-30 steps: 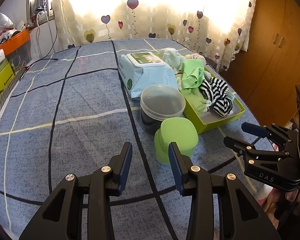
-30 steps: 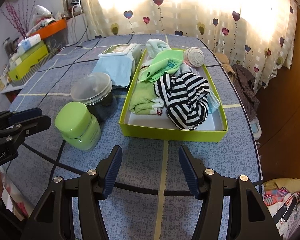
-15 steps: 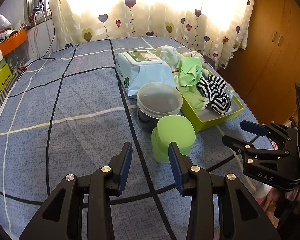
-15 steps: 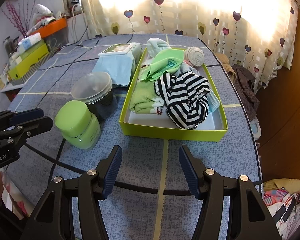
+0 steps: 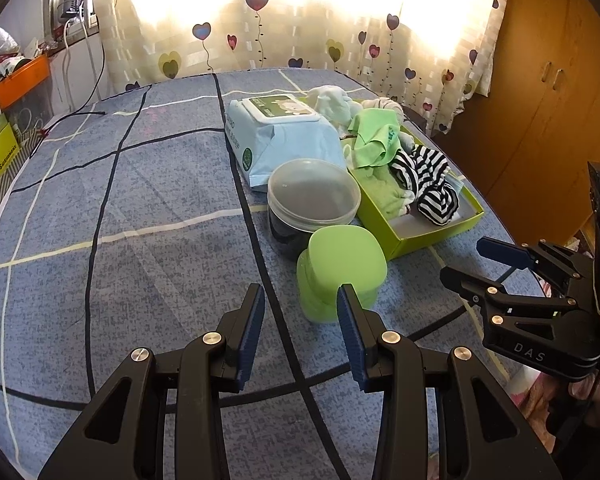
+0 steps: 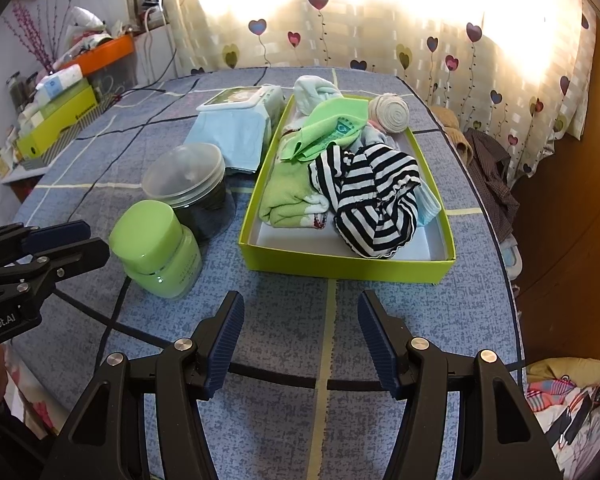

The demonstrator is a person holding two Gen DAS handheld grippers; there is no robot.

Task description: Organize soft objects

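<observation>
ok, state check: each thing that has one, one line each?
left hand-held gripper: open, empty
right hand-held gripper: open, empty
green jar: lid on, upright
clear tub: lidded, upright
wipes pack: flap shut
green box: open-topped, holding clothes
striped garment: crumpled, in box
rolled socks: rolled up, at the box's far end

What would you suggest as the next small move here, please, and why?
Probably ease the right gripper forward toward the striped garment at the near end of the green box. Both sets of jaws stand open and empty over the table, and that loosely heaped piece lies closest ahead of it.
</observation>
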